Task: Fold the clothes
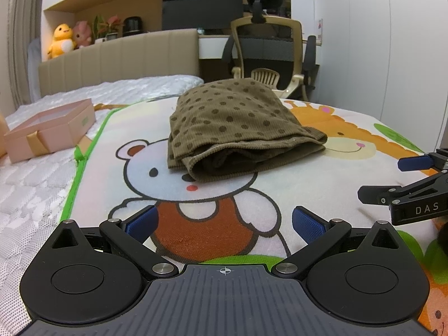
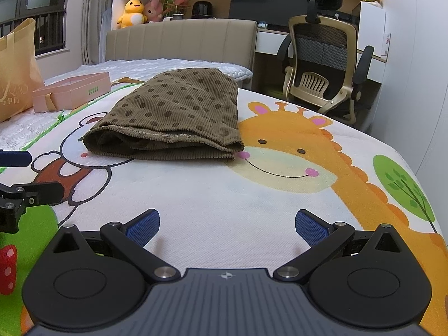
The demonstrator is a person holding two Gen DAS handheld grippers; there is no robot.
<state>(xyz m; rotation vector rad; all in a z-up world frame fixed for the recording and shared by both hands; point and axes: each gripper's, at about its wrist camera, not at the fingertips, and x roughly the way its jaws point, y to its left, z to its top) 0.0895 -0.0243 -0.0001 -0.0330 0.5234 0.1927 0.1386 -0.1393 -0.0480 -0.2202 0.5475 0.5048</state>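
A brown corduroy garment with dark dots [image 1: 235, 128] lies folded in a thick stack on the cartoon play mat [image 1: 308, 173]; it also shows in the right wrist view [image 2: 173, 117]. My left gripper [image 1: 225, 224] is open and empty, low over the mat in front of the garment, apart from it. My right gripper [image 2: 226, 226] is open and empty, over the mat in front of the garment's right side. The right gripper also shows at the right edge of the left wrist view [image 1: 392, 179]. The left gripper shows at the left edge of the right wrist view [image 2: 30, 173].
A pink gift box [image 1: 50, 131] sits on the white mattress [image 1: 30, 196] to the left. A yellow bag [image 2: 16, 70] stands far left. A headboard [image 2: 182, 42], an office chair [image 2: 324, 64] and a desk are behind. The mat's right edge falls off near the wall.
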